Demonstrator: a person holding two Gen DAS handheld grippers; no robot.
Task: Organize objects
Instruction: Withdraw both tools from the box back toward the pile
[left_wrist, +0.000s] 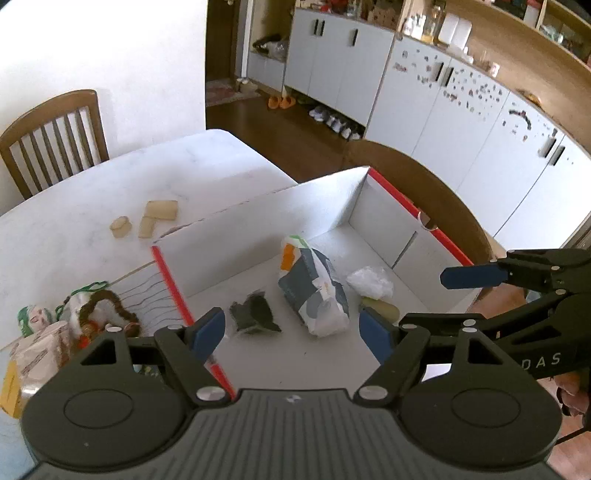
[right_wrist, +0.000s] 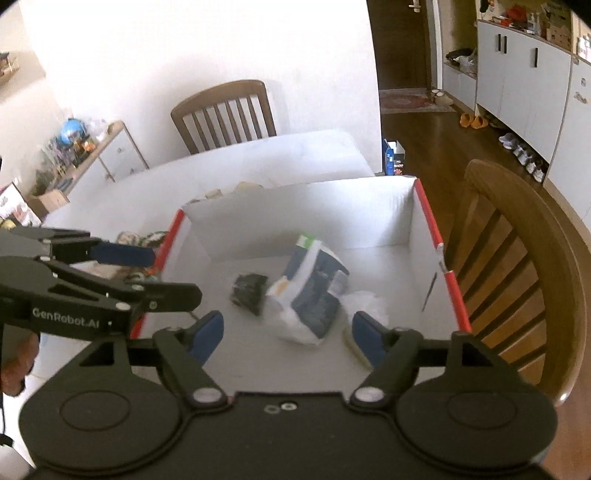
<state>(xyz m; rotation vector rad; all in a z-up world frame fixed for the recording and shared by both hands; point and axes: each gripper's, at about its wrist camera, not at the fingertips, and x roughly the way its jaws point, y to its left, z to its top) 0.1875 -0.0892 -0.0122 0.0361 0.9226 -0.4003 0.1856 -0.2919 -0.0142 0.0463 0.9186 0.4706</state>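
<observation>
A white cardboard box (left_wrist: 258, 218) with red edges stands on the white table (left_wrist: 74, 206). Inside lie a blue-grey and white packet (left_wrist: 314, 291), a small dark packet (left_wrist: 253, 312), a crumpled white plastic bag (left_wrist: 371, 282) and a pale yellowish item (left_wrist: 386, 308). My left gripper (left_wrist: 293, 332) is open and empty above the box's near edge. My right gripper (right_wrist: 288, 334) is open and empty above the same box (right_wrist: 306, 206), over the blue-grey packet (right_wrist: 314, 295). The right gripper also shows in the left wrist view (left_wrist: 476, 291), the left one in the right wrist view (right_wrist: 136, 269).
Left of the box lie several packets and a brown-handled bag (left_wrist: 99, 314). Beige blocks (left_wrist: 159, 214) lie farther back on the table. Wooden chairs stand behind the table (left_wrist: 51, 140) and right of the box (right_wrist: 517, 258). White cabinets (left_wrist: 461, 110) line the far wall.
</observation>
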